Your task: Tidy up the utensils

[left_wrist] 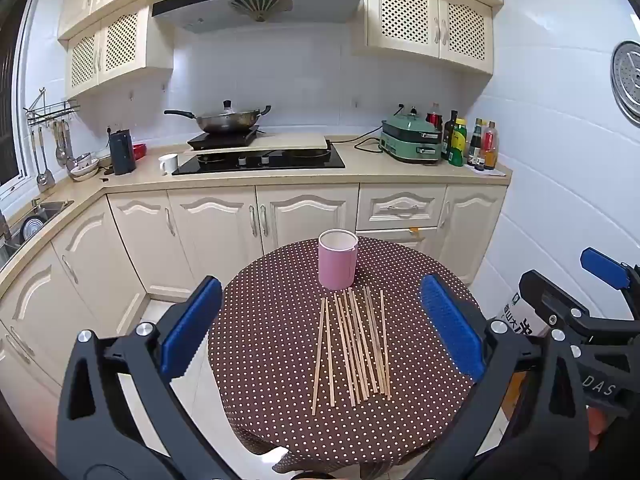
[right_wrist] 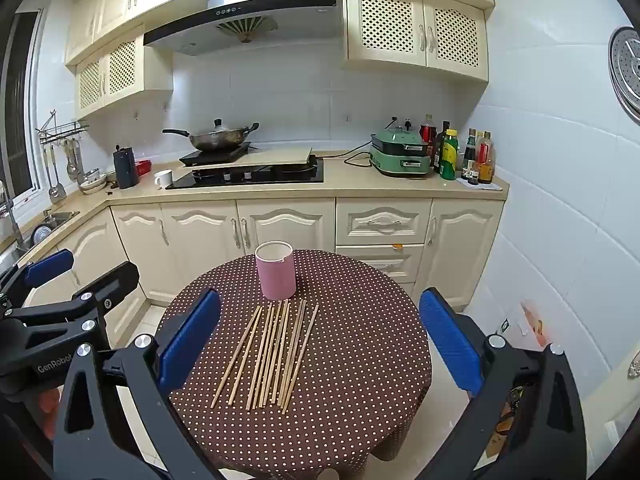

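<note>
A: From the left wrist camera, where do things stand?

B: The left gripper (left_wrist: 320, 330) hangs above the near side of the table (left_wrist: 256, 420), jaws spread wide with nothing between them. The pink cup (left_wrist: 338, 259) stands upright at the far side. The chopsticks (left_wrist: 354, 350) lie loose on the dotted cloth just in front of the cup, roughly side by side, their far tips close to its base. Off to the right of the cup the right gripper (left_wrist: 576, 280) shows at the edge, also empty.

A: And the right wrist camera?

B: Same layout. The right gripper (right_wrist: 320, 340) has its jaws wide and empty too. The pink cup (right_wrist: 275, 269) looks empty as far as I can see into it, and the chopsticks (right_wrist: 272, 354) fan out slightly on the near side of it, none lifted. The left gripper (right_wrist: 86, 272) is well to the left of the cup.

A: So which step is this?

B: I'd judge the very start: no stick is in the cup yet. The next move calls for lowering one gripper onto a single chopstick on the outside of the row, closing nearly all the way on so thin a stick, then tipping it upright over the cup's mouth.
</note>
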The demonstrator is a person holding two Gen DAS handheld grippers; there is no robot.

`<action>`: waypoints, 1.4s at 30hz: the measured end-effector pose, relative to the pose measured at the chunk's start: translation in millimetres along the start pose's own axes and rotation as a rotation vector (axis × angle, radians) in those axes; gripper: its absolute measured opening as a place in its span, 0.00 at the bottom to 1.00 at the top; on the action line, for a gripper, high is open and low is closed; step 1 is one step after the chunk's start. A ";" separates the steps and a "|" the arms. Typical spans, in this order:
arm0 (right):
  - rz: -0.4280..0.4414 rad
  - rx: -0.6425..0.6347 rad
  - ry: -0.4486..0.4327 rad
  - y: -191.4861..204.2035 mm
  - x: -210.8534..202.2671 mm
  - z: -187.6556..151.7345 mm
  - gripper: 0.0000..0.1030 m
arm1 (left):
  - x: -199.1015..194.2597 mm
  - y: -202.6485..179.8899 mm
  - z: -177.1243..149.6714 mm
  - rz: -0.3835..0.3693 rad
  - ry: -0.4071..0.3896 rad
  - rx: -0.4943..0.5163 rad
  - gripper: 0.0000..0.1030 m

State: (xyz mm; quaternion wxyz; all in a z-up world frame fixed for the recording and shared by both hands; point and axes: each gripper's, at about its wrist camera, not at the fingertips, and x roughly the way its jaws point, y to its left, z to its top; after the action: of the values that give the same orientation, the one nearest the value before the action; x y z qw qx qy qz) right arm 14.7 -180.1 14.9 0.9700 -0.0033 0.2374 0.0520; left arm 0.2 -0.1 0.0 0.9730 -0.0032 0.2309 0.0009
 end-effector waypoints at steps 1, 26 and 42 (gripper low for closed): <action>-0.003 -0.008 0.007 0.2 0.1 -0.1 0.93 | 0.3 -0.1 0.1 0.000 0.004 0.001 0.95; 0.013 -0.001 0.017 -1.8 0.7 -5.0 0.93 | 4.3 -4.6 -3.4 0.018 -0.005 0.003 0.95; 0.014 -0.001 0.027 -2.3 4.9 -2.9 0.93 | 7.5 -5.6 -0.9 0.021 0.000 0.005 0.95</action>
State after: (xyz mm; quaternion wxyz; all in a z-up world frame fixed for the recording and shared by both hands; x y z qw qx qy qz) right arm 17.9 -181.9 10.0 0.9664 -0.0029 0.2504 0.0587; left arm 6.4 -5.7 -4.2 0.9729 0.0017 0.2309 0.0107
